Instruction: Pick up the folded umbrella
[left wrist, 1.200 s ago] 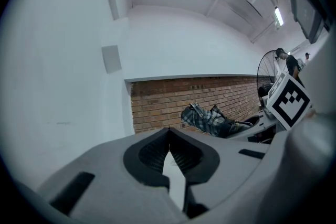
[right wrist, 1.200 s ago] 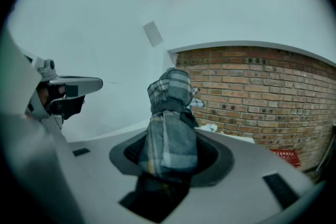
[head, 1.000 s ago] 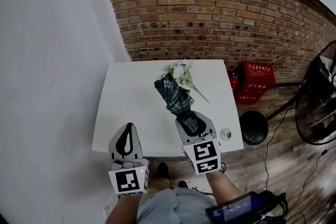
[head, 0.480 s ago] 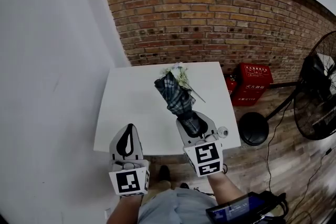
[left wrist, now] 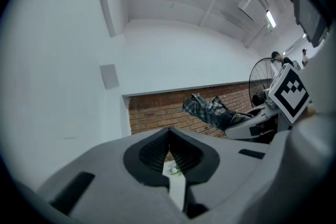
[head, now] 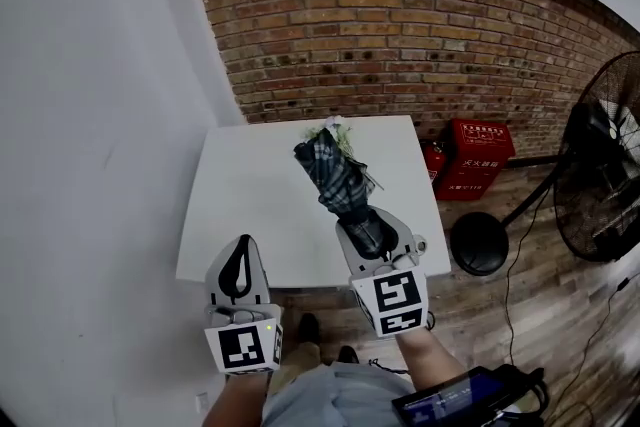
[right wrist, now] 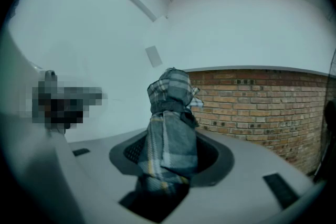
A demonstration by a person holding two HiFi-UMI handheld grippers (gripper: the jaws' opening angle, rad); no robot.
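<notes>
Right jaws: your right gripper (head: 366,221) clamps the folded umbrella (head: 333,173) above the table (head: 250,205)
Left jaws: your left gripper (head: 243,245) closed, empty
Hidden: flowers (head: 337,125) mostly behind umbrella

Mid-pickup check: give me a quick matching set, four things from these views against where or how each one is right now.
1 folded umbrella
2 left gripper
3 flowers
4 red crate

A on the floor by the brick wall
B far edge of the white table
C jaws together, empty
D clamped in the right gripper

Pairs: 1-D, 2-C, 3-B, 4-A
</notes>
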